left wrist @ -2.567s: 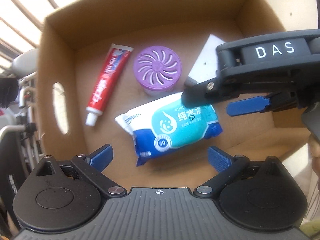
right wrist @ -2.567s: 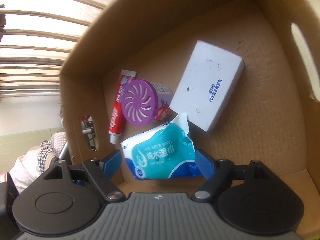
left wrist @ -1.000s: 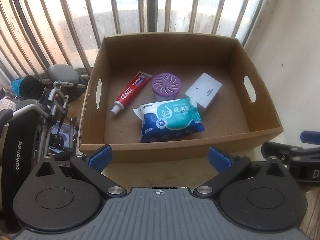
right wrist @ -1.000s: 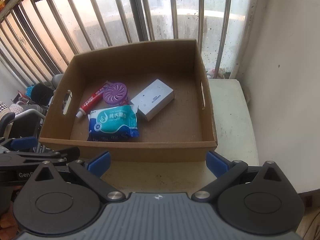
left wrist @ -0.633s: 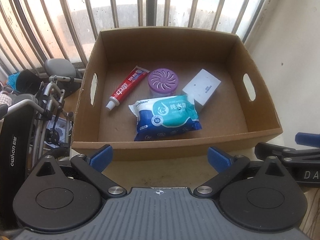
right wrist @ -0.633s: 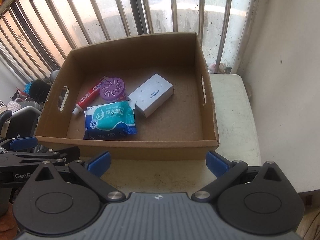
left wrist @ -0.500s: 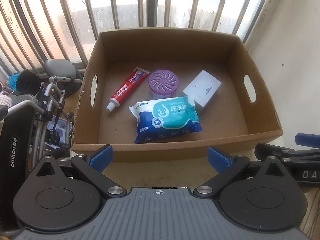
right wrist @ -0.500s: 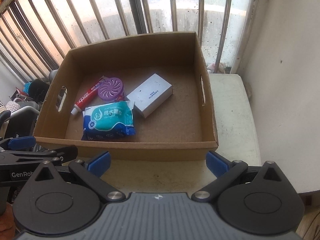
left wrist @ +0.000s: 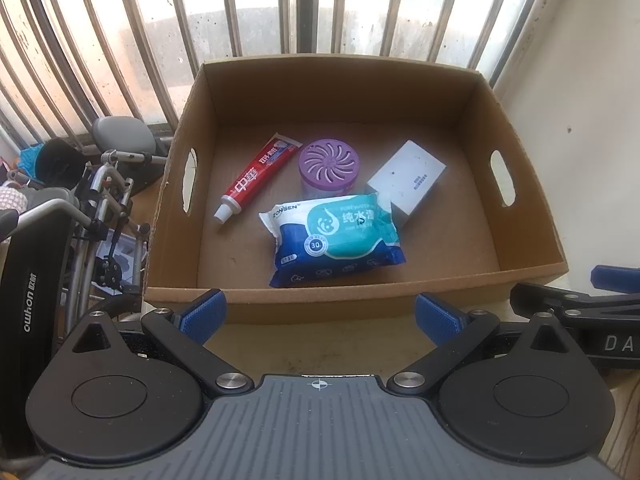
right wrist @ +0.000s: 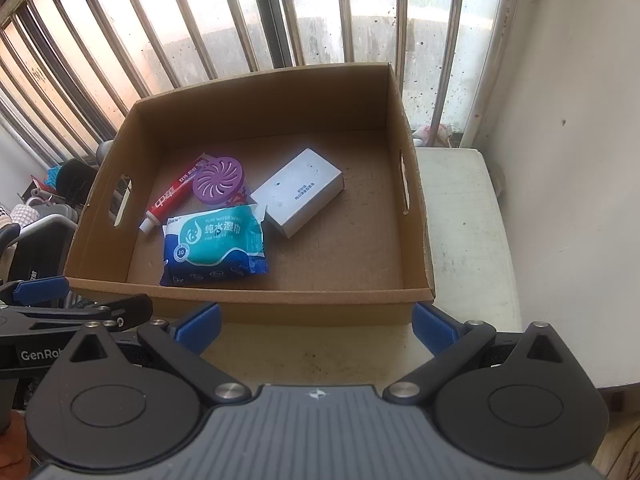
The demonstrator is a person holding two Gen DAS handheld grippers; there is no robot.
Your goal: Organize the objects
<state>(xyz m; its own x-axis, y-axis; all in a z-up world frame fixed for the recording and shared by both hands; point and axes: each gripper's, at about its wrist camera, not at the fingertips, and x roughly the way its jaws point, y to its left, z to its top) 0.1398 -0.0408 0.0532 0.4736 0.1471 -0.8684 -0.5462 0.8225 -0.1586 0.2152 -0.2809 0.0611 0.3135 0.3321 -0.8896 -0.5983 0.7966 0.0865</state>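
Note:
An open cardboard box (left wrist: 532, 216) (right wrist: 412, 216) stands on a table in front of window bars. Inside lie a red toothpaste tube (left wrist: 256, 178) (right wrist: 172, 196), a purple round air freshener (left wrist: 330, 166) (right wrist: 218, 180), a white box (left wrist: 408, 182) (right wrist: 302, 196) and a blue-and-teal pack of wet wipes (left wrist: 336, 238) (right wrist: 214, 246). My left gripper (left wrist: 320, 316) hovers open and empty just short of the box's near wall. My right gripper (right wrist: 316, 326) is likewise open and empty before that wall. Each gripper's side shows at the edge of the other's view.
A white wall (right wrist: 568, 140) rises on the right. The pale table top (right wrist: 460, 216) shows beside the box. On the left are a folded metal frame, a grey seat (left wrist: 120, 136) and black equipment (left wrist: 32, 280). Barred windows (left wrist: 280, 4) close the back.
Both grippers pulled back out of the box, from close over the items to outside its near wall. Over the last half second the views barely shifted. The items stayed put.

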